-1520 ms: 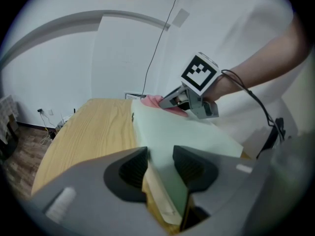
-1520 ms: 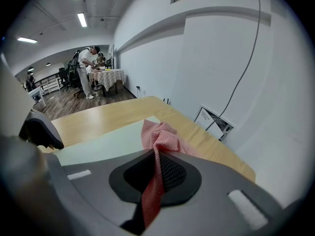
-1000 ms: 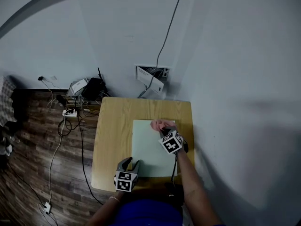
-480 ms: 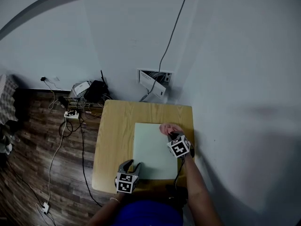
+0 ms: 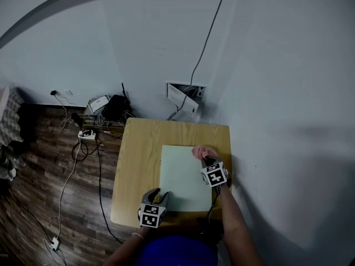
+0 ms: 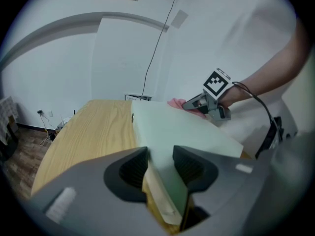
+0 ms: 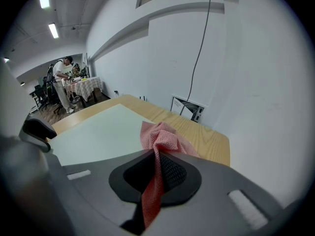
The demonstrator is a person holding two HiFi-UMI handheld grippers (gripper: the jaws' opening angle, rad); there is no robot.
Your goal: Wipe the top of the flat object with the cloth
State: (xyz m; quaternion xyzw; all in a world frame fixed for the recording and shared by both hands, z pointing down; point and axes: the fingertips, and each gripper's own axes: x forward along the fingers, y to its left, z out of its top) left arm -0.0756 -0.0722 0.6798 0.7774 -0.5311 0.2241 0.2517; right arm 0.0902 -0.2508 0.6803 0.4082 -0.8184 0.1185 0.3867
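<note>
A pale green flat board (image 5: 183, 179) lies on a small wooden table (image 5: 136, 159). My left gripper (image 5: 158, 195) clamps the board's near left corner; in the left gripper view its jaws (image 6: 160, 165) press both sides of the board (image 6: 182, 132) edge. My right gripper (image 5: 207, 160) is shut on a pink cloth (image 5: 202, 151), which rests bunched on the board's far right part. In the right gripper view the cloth (image 7: 160, 135) runs down between the jaws (image 7: 156, 170) and spreads onto the board (image 7: 98, 132). From the left gripper view, the right gripper (image 6: 199, 102) and cloth (image 6: 176, 103) show at the board's far side.
A white wall stands close behind and to the right of the table. An open wall box (image 5: 184, 96) with a cable sits behind it. Black devices and cords (image 5: 105, 107) lie on the wood floor at the left. A person (image 7: 61, 82) stands far off by another table.
My right gripper has slid the pink cloth to the right across the board's far part. The left gripper has kept its hold on the near corner.
</note>
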